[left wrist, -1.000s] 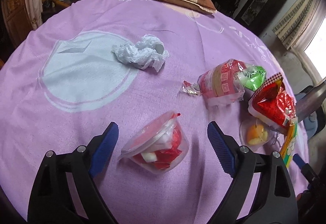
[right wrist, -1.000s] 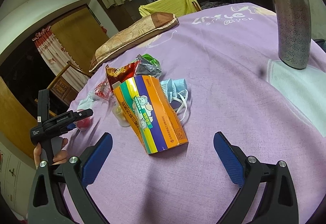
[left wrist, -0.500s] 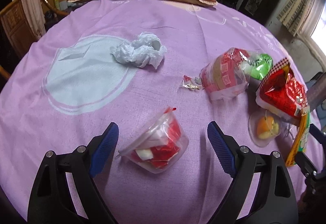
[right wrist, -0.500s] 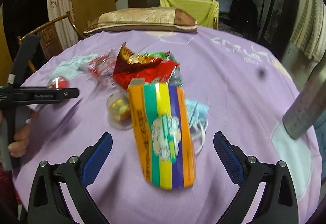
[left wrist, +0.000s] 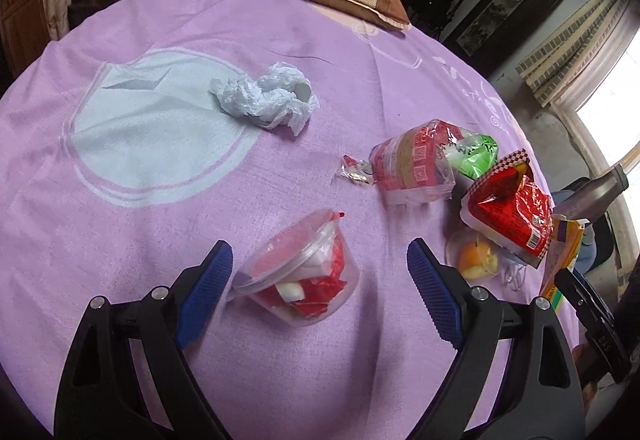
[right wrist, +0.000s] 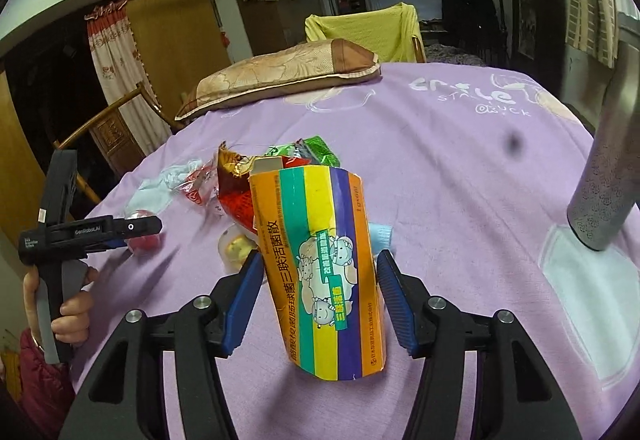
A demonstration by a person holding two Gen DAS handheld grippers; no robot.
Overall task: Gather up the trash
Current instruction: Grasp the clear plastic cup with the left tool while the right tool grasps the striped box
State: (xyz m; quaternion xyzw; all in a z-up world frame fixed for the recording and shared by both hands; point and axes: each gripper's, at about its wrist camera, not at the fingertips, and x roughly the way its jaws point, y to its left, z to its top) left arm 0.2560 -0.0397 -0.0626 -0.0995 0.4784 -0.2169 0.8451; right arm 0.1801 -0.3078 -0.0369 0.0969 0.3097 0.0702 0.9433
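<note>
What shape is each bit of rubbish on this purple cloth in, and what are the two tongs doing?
Striped carton: flattened, between the closing right tongs.
Plastic cup: tipped over, wrappers inside.
Left tongs: open around the cup.
Plastic bag: crumpled.
Red snack bag: torn open.

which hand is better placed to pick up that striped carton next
Right: the right gripper already straddles the striped carton, jaws closing on its sides. The left gripper sits open around the clear plastic cup instead.

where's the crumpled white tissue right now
In the left wrist view the crumpled tissue lies on the purple bedsheet above centre, at the right edge of the pale printed circle, well up and left of the pink wrapper pack.
</note>
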